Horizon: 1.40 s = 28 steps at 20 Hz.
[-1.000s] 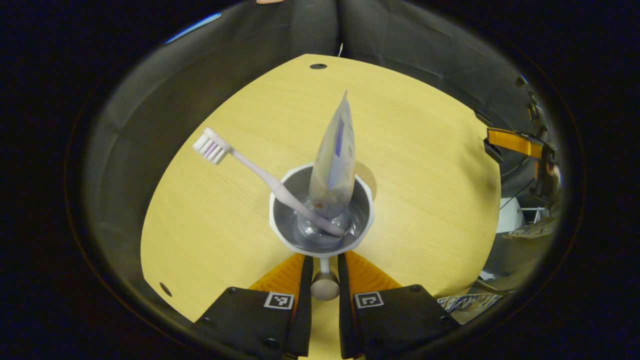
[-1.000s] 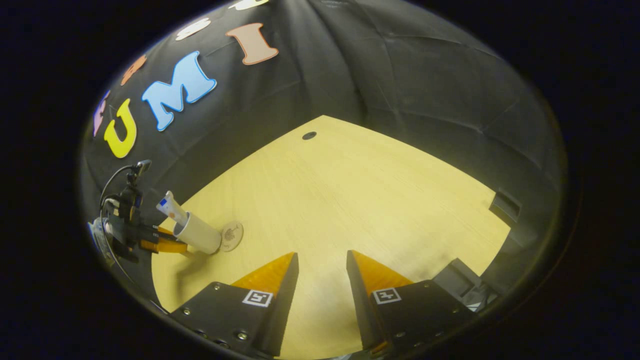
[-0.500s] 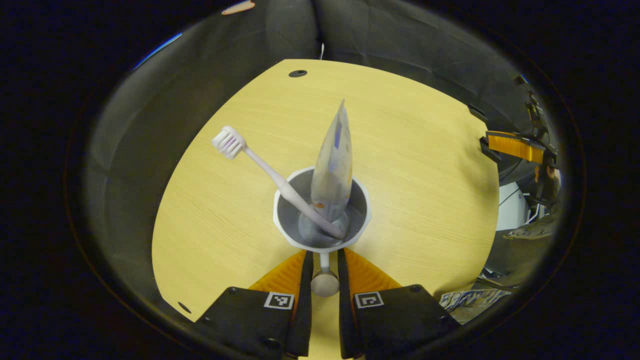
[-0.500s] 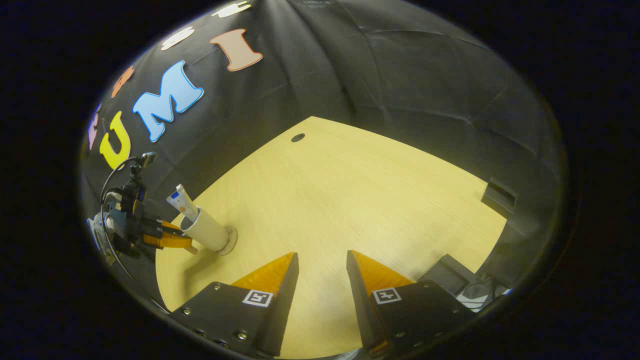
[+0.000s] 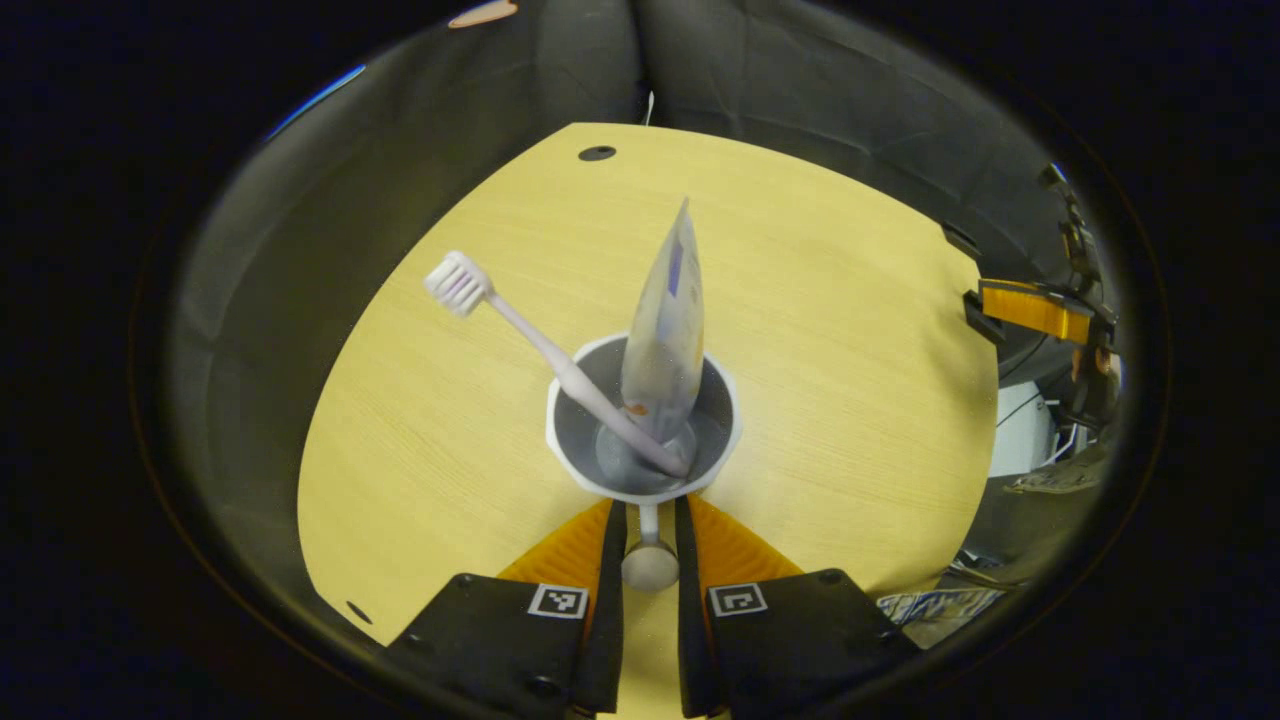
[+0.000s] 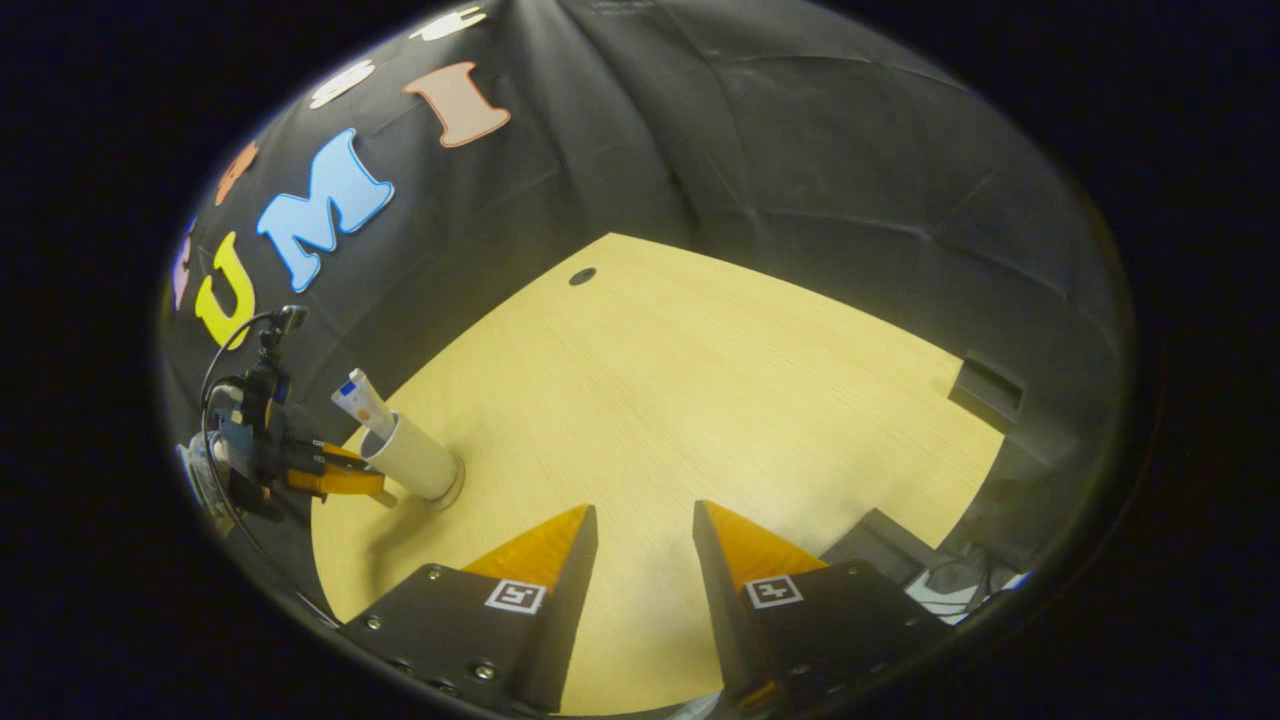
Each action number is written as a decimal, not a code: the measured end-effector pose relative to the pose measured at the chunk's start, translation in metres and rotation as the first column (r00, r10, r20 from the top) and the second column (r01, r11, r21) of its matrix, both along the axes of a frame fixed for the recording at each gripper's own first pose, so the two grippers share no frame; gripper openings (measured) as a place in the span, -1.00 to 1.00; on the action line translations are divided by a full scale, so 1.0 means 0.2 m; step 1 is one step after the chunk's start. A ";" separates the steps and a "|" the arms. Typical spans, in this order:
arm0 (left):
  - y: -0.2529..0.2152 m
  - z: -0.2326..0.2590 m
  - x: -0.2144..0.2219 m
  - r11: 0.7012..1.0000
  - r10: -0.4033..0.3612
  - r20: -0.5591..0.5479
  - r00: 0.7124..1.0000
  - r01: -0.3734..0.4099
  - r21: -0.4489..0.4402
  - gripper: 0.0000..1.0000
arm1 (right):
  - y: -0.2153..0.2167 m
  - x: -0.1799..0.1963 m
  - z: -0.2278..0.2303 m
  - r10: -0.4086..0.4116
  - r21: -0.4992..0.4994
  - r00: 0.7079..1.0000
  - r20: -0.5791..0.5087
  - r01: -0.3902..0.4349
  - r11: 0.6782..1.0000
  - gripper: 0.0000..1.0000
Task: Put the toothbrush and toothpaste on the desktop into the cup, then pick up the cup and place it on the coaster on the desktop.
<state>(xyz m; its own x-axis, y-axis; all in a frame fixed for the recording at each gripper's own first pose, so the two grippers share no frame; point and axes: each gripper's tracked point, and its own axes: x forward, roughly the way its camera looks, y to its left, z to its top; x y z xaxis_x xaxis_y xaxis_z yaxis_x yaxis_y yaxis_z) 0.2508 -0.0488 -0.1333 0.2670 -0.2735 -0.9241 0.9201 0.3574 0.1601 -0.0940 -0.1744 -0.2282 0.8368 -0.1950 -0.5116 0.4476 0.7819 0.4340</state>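
We see the left gripper (image 5: 648,535) clamped on the handle of a white plastic cup (image 5: 642,420) w/ pale toothbrush (image 5: 540,350) & soft toothpaste tube (image 5: 665,320) inside. Likely light but top-heavy; hold by handle. Right gripper (image 6: 645,540) fingers apart, empty.

You're working over a pale yellow wood-grain desktop (image 5: 820,330) with a small dark round hole (image 5: 597,153) near its far edge at the upper middle of the frame. Creased black cloth walls (image 6: 800,170) close in behind it, meeting at a corner fold above.
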 end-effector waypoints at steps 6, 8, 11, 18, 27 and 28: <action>-0.02 0.04 0.02 1.000 0.020 -0.006 1.000 -0.020 -0.020 -0.29 | 0.02 0.00 -0.01 0.010 0.008 1.000 -0.006 -0.010 1.000 0.21; 0.00 0.04 0.05 0.999 0.022 0.010 1.000 -0.022 -0.030 -0.21 | 0.03 0.01 0.00 0.020 0.005 1.000 -0.003 -0.020 1.000 0.15; 0.00 0.09 0.04 0.998 0.031 0.032 0.999 -0.029 -0.052 -0.31 | 0.06 0.03 0.01 0.041 -0.004 0.999 0.001 -0.041 0.999 0.15; 0.07 0.29 -0.01 0.971 0.135 0.124 0.983 -0.107 -0.214 -0.31 | 0.23 0.20 0.23 0.188 -0.113 0.981 0.048 -0.181 0.977 0.21; 0.34 0.71 -0.04 0.798 0.473 0.310 0.825 -0.252 -0.547 -0.32 | 0.51 0.52 0.72 0.379 -0.300 0.909 0.173 -0.318 0.899 0.15; 0.35 0.76 -0.05 0.766 0.519 0.329 0.789 -0.259 -0.588 -0.32 | 0.54 0.54 0.77 0.393 -0.323 0.901 0.184 -0.323 0.890 0.15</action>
